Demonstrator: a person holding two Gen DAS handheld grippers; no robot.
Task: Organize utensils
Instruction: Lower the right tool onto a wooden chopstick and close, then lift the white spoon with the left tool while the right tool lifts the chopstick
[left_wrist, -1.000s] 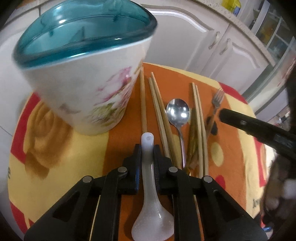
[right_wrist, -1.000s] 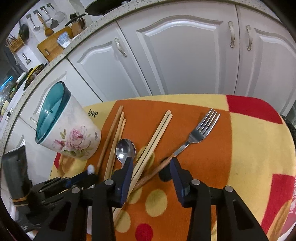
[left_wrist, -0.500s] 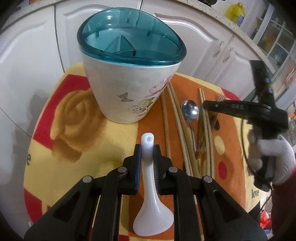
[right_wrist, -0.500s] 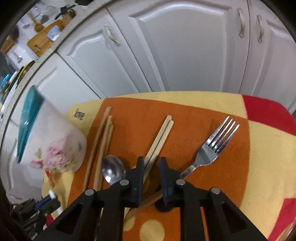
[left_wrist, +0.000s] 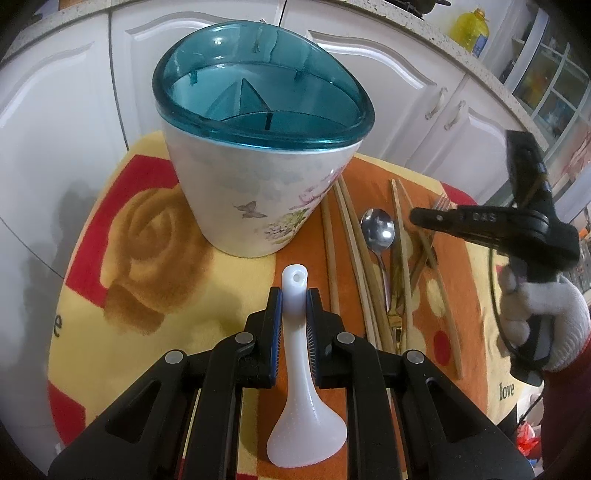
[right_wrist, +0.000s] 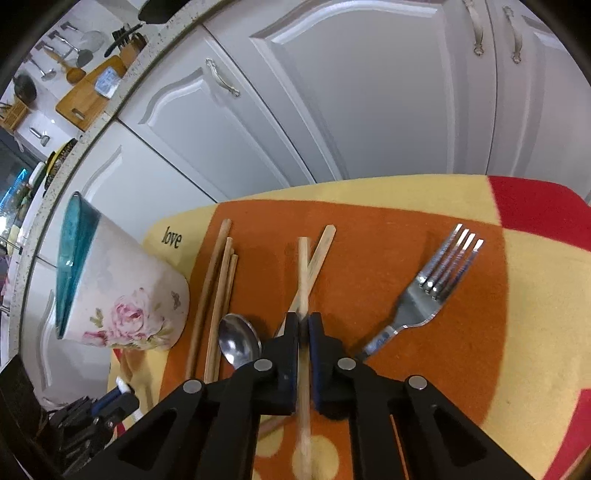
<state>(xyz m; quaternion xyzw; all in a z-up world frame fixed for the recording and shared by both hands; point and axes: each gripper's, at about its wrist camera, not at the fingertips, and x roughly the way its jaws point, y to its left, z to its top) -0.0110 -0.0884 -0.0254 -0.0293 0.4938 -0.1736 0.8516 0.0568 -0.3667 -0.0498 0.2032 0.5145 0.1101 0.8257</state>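
Both grippers loaded: white spoon in the left, one chopstick in the right.

We find the white spoon clamped by its handle in the left gripper, just short of the teal-rimmed utensil holder standing upright on the patterned cloth. The right gripper is closed on a pale chopstick. We note its mate, three darker chopsticks, a metal spoon and a fork lying on the cloth.

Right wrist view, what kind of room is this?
Most likely a home kitchen: white cabinet doors under a speckled countertop, with a wooden cutting board and a knife block on it, and hanging utensils behind.
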